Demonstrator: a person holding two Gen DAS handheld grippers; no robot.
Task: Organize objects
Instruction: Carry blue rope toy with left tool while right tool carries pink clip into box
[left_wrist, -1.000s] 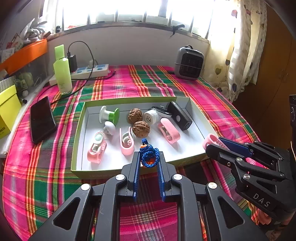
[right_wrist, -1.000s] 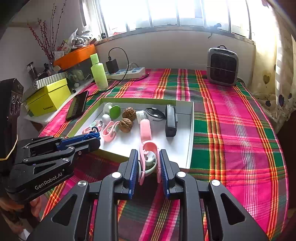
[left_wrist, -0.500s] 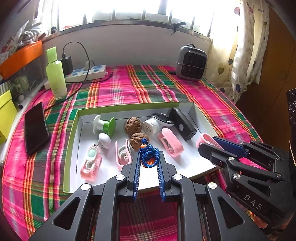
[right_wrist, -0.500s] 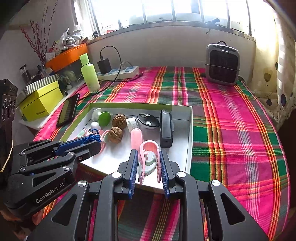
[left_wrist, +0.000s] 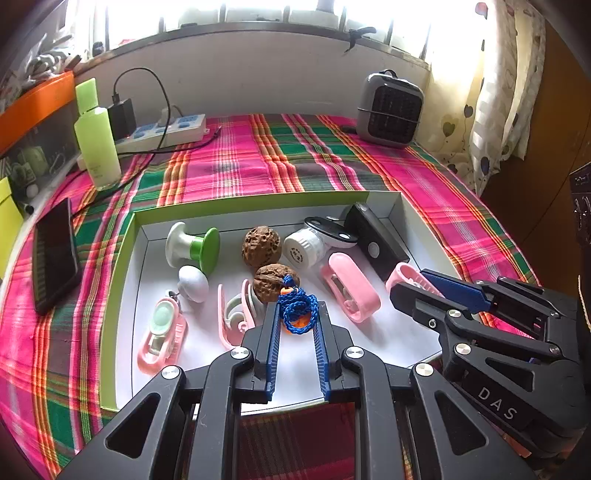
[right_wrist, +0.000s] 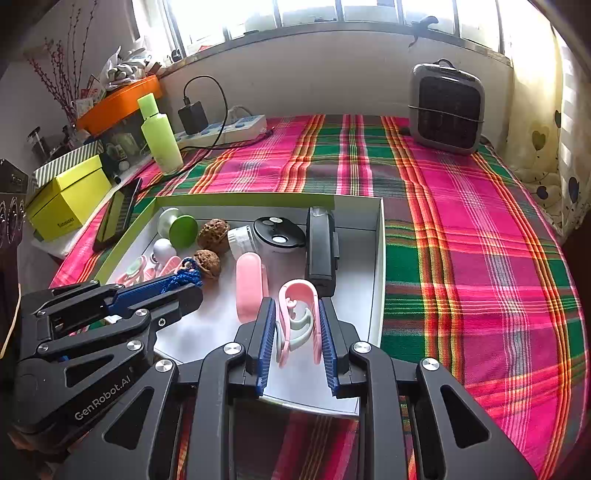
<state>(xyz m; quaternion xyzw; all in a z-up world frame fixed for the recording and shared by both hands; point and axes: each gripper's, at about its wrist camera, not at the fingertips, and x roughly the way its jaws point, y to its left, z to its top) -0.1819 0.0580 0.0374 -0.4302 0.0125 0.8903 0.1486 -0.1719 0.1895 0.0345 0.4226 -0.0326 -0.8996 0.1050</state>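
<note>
A shallow white tray with a green rim lies on the plaid cloth. Inside it lie two walnuts, a green and white knob, a white cap, a black case and pink clips. My left gripper is shut on a blue cord with an orange bead, held over the tray's middle. Over the tray's near right corner, my right gripper is shut on a pink clip.
At the back stand a grey heater, a power strip with a charger and a green bottle. A dark phone lies left of the tray, with a yellow box beyond. A curtain hangs at the right.
Both grippers have moved forward and slightly down, from the tray's near edge to over its inside, each still holding its object. The tray looms larger in both views.
</note>
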